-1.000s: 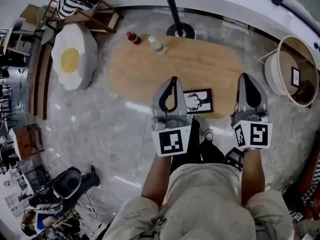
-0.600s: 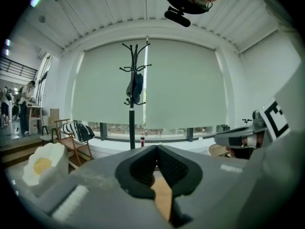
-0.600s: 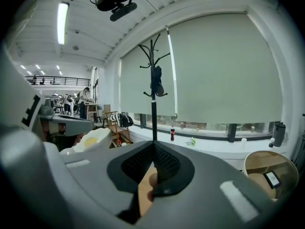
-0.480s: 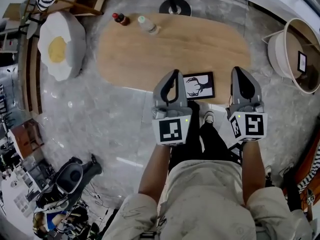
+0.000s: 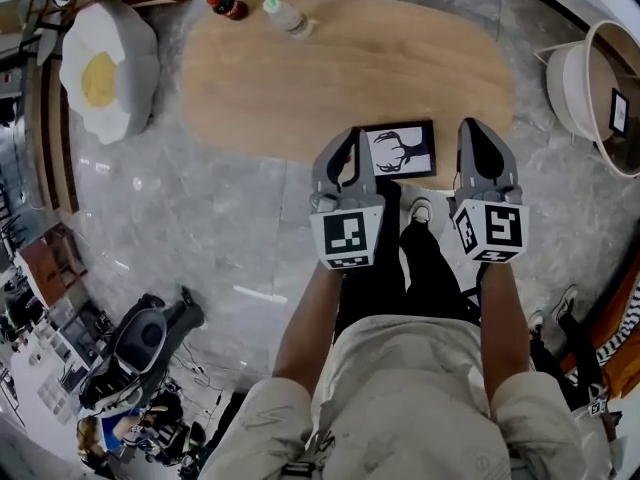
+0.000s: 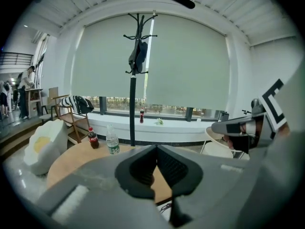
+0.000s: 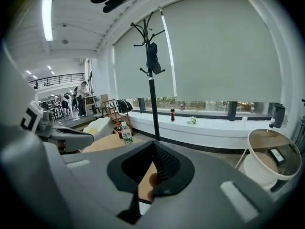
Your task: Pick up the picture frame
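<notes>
Approach, I am judging: left hand-held gripper (image 5: 349, 134) and right hand-held gripper (image 5: 472, 126) are hovering pressed together, empty, flanking the picture frame (image 5: 399, 151) lying at six o'clock on the table (image 5: 300, 78); next, opening one over it.

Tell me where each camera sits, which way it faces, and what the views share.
Head view: on the person's head, looking steeply down at the table and picture frame; shows forearms, legs, left gripper, right gripper.
Left gripper view: rides the left gripper, looks along its shut jaws over the table toward the coat stand; right gripper shows at right.
Right gripper view: rides the right gripper, faces the same way along shut jaws; left gripper at left.
Shared: all three show the table, cola bottle and water bottle.
</notes>
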The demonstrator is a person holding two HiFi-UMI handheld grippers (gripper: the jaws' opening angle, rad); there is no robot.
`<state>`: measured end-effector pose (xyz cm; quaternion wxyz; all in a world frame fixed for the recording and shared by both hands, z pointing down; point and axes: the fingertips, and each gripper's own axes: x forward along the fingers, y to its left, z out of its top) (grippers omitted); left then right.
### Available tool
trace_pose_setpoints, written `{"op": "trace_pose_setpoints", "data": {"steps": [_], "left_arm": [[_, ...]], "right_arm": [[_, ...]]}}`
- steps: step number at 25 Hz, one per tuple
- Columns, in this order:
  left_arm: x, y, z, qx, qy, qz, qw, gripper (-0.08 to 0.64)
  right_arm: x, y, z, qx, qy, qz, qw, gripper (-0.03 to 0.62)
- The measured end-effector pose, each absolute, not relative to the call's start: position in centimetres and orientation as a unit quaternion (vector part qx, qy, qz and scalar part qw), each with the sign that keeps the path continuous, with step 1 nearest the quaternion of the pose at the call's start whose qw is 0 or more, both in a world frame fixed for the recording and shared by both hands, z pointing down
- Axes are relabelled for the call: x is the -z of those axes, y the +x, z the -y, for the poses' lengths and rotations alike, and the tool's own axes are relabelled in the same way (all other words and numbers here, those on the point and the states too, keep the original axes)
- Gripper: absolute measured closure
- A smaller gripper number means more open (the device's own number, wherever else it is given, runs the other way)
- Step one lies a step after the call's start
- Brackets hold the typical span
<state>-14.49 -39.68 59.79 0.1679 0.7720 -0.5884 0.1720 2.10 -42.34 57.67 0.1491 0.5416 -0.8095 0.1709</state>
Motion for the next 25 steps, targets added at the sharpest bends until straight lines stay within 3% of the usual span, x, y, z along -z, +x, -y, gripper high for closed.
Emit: {"op": "trace_pose_setpoints", "data": {"steps": [20, 25], "left_arm": [[-77.0, -15.6, 35.2, -0.260, 0.721, 0.567, 0.301, 0.508], [-80.3, -15.3, 33.8, -0.280, 0.711, 0.550, 0.338, 0.489]], "right_arm": [[-76.4, 2.0, 37.4, -0.305, 0.516, 0.752, 0.272, 0.588], [-79.7, 2.1, 36.6, -0.333, 0.505, 0.739, 0.295, 0.551]]}}
